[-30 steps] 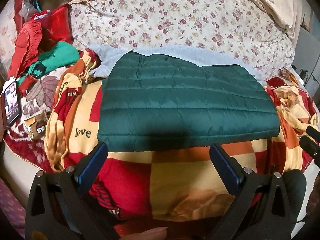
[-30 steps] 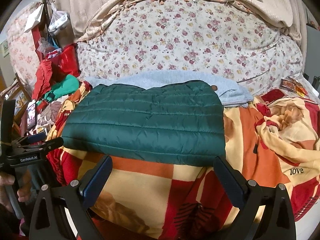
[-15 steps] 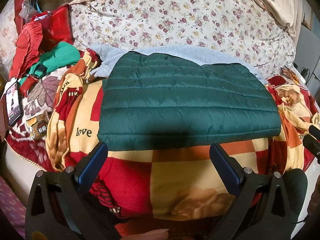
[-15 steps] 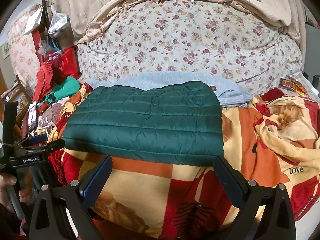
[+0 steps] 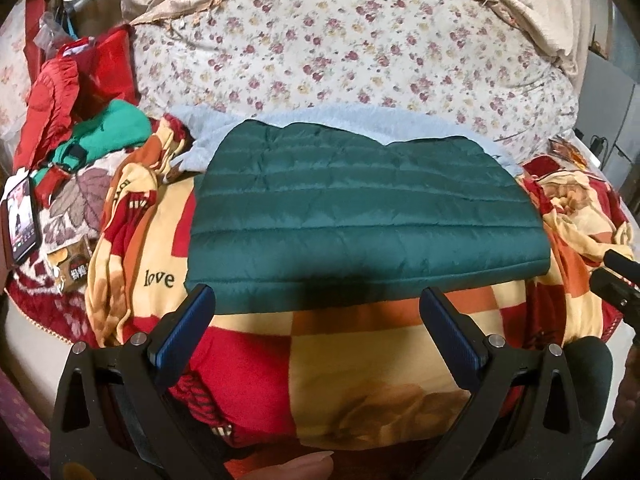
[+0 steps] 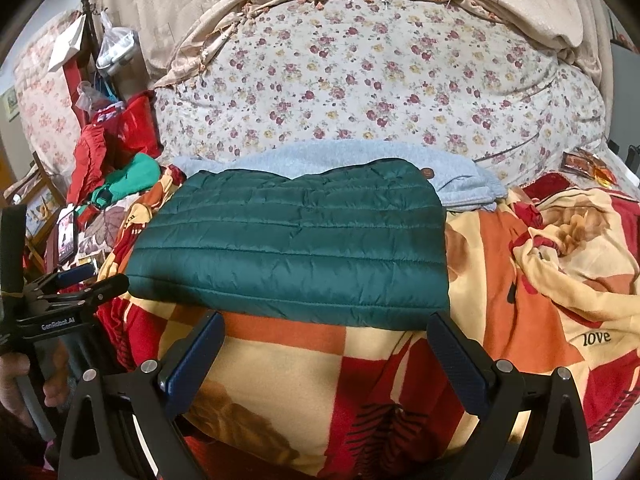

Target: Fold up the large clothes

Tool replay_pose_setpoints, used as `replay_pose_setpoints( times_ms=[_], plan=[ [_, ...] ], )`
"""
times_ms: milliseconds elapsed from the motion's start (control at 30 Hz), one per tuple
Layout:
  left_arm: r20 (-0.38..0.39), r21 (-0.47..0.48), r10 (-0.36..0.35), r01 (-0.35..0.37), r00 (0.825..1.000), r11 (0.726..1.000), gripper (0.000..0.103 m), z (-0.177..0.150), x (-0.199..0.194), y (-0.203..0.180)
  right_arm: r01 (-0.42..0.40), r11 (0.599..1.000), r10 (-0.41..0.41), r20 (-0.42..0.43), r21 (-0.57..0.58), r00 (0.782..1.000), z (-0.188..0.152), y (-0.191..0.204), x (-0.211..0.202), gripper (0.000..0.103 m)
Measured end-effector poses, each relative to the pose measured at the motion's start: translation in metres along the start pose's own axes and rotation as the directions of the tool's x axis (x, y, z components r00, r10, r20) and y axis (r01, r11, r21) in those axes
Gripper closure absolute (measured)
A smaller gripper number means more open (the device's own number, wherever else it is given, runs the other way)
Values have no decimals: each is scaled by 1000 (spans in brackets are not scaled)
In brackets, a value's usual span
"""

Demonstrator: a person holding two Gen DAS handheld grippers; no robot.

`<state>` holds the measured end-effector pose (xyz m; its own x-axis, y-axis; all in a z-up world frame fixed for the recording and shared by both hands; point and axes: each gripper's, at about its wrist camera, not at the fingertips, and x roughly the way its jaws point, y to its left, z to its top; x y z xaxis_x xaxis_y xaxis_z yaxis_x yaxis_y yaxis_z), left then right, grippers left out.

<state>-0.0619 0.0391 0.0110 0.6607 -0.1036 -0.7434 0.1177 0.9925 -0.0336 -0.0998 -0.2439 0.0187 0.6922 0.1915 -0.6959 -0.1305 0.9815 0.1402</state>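
Observation:
A dark green quilted jacket (image 5: pixel 360 216) lies folded into a flat rectangle on a red, orange and yellow blanket (image 5: pixel 360 356); it also shows in the right wrist view (image 6: pixel 296 248). A light blue fleece (image 6: pixel 460 180) lies under its far edge. My left gripper (image 5: pixel 318 300) is open and empty, just short of the jacket's near edge. My right gripper (image 6: pixel 326 324) is open and empty, also at the near edge. The left gripper shows from the side in the right wrist view (image 6: pixel 76 284).
A floral quilt (image 5: pixel 360 60) rises behind the jacket. Red and green clothes (image 5: pixel 92 132) pile at the left, with a phone (image 5: pixel 22 216) and a snack packet (image 5: pixel 72 272) near them. The blanket (image 6: pixel 560 248) is bunched at the right. The bed edge drops off at the front.
Both grippers have drawn back slightly and tilted up, so the jacket sits a little lower and farther in both views. Both stay open; the jacket has not moved.

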Motion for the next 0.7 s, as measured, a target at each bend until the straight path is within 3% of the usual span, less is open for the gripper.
replay_pose_setpoints(
  times_ms=[700],
  plan=[
    [-49, -19, 19, -20, 999, 1000, 1, -4, 10, -1, -4, 1000, 4, -11, -6, 1000, -4, 2, 3, 3]
  ],
)
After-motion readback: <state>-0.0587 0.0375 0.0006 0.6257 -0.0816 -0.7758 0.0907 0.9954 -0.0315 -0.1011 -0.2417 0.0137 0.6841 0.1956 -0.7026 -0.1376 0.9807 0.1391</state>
